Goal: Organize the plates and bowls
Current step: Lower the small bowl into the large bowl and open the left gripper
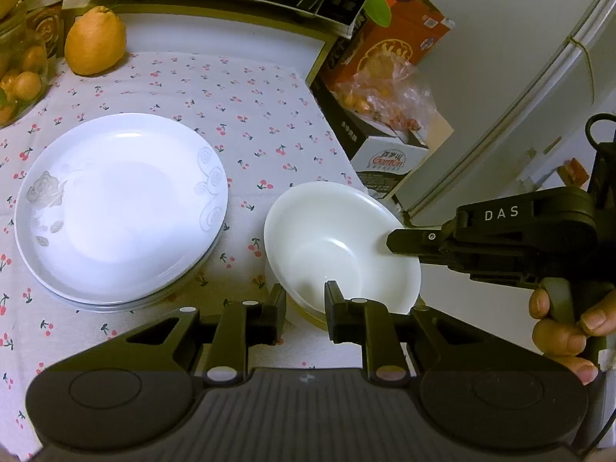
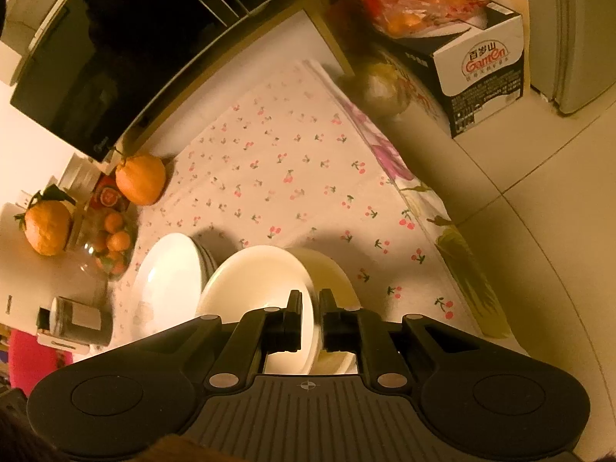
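White porcelain sits right at the fingers: the left gripper straddles the near rim of the top bowl with its fingers slightly spread and not visibly pressing, while the right gripper has its fingers nearly together pinching the opposite rim. By my reading the job is almost done, since that bowl already nests in at least one cream bowl beneath and only needs letting go. Further out, left of the left fingers, lies a finished stack of plates, two or three by their edges, on the cherry-print desk.
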Tool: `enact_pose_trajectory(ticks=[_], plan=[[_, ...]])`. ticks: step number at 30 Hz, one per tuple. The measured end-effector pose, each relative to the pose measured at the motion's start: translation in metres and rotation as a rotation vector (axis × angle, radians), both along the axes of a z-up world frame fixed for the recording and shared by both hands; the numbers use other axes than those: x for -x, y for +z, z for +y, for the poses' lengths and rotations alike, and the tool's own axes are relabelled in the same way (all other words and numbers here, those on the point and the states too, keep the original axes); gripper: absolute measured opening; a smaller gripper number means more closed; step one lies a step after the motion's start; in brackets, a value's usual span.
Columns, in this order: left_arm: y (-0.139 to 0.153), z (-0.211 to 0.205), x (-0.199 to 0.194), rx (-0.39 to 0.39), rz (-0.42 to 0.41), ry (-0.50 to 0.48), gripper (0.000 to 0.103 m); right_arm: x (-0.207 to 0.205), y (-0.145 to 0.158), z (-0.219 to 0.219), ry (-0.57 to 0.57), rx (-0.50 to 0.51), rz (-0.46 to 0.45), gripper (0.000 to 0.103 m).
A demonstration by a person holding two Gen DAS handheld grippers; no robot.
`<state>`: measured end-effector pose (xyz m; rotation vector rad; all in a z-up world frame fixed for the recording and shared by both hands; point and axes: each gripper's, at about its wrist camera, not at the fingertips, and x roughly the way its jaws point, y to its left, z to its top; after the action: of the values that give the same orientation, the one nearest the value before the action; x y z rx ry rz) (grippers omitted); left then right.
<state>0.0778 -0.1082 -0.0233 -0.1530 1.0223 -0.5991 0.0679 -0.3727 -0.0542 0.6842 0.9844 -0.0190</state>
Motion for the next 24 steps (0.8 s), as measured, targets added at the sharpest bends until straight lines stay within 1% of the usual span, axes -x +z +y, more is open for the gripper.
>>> enact_pose_trajectory(ticks=[12, 19, 24], plan=[[-0.006, -0.007, 0.003, -0.036, -0.006, -0.02, 0.018, -0.002, -0.004, 0.002, 0.017, 0.042, 0.025, 0.012], [-0.008, -0.009, 0.003, -0.049, -0.014, -0.017, 0.018, -0.002, -0.002, 0.002, 0.019, 0.073, 0.024, 0.012], [-0.009, -0.01, 0.002, -0.053, -0.014, -0.019, 0.018, -0.003, -0.002, 0.001, 0.018, 0.076, 0.026, 0.012]])
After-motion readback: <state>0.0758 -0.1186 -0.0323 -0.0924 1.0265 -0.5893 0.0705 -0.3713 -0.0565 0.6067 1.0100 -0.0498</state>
